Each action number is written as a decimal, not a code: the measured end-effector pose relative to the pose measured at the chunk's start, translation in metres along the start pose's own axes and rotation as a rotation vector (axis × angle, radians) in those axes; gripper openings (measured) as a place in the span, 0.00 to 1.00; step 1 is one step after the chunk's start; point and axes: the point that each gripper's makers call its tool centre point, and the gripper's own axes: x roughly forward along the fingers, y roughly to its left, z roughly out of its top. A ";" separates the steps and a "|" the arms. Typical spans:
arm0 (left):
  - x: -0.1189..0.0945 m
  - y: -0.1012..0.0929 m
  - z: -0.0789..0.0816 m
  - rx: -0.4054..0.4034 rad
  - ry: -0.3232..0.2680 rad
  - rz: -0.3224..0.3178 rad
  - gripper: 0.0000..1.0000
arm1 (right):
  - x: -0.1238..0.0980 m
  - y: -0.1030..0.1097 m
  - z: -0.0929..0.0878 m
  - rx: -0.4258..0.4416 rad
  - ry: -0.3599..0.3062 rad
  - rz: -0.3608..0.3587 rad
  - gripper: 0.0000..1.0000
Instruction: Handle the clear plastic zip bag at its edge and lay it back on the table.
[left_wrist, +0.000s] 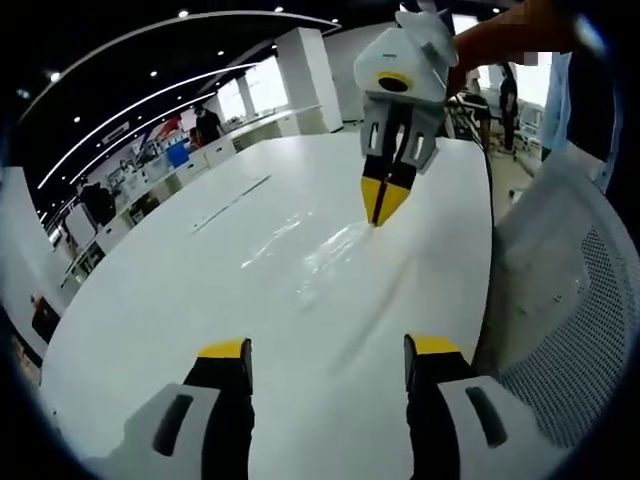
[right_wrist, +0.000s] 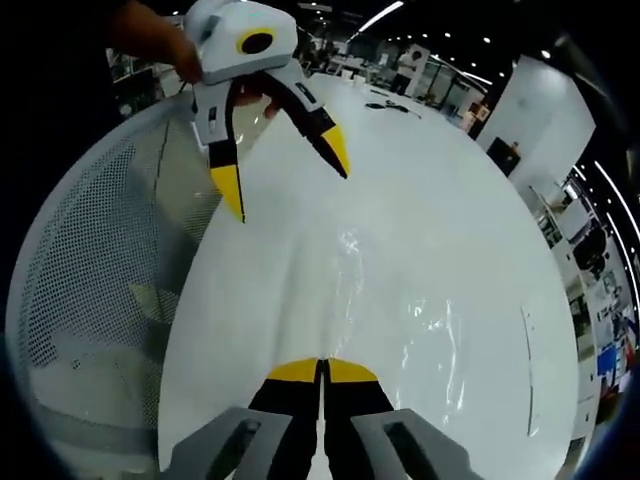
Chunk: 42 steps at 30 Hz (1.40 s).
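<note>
Bag: we see the clear plastic zip bag (left_wrist: 320, 262) lying flat on the white oval bench (left_wrist: 180, 300) | Right tongs (left_wrist: 384, 207): yellow tips pressed together on the bag's edge, pinching it | Left tongs (right_wrist: 285, 185): spread wide, held above the bench, apart from the bag (right_wrist: 400, 320) | White mesh chair (right_wrist: 100, 300) beside the bench

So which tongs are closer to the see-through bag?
The right tongs. Their tips are shut at the clear zip bag's edge on the white table. The left tongs are open and hang above the table, off the bag.
</note>
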 end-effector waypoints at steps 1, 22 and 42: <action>0.000 0.000 0.000 0.006 0.000 -0.003 0.57 | 0.000 0.001 0.000 -0.002 0.000 0.000 0.00; 0.010 -0.003 0.007 0.194 0.013 -0.054 0.33 | -0.012 0.009 0.011 -0.079 -0.023 0.016 0.00; 0.013 -0.004 0.008 0.283 0.019 -0.076 0.18 | -0.021 0.013 0.019 -0.114 -0.048 0.014 0.00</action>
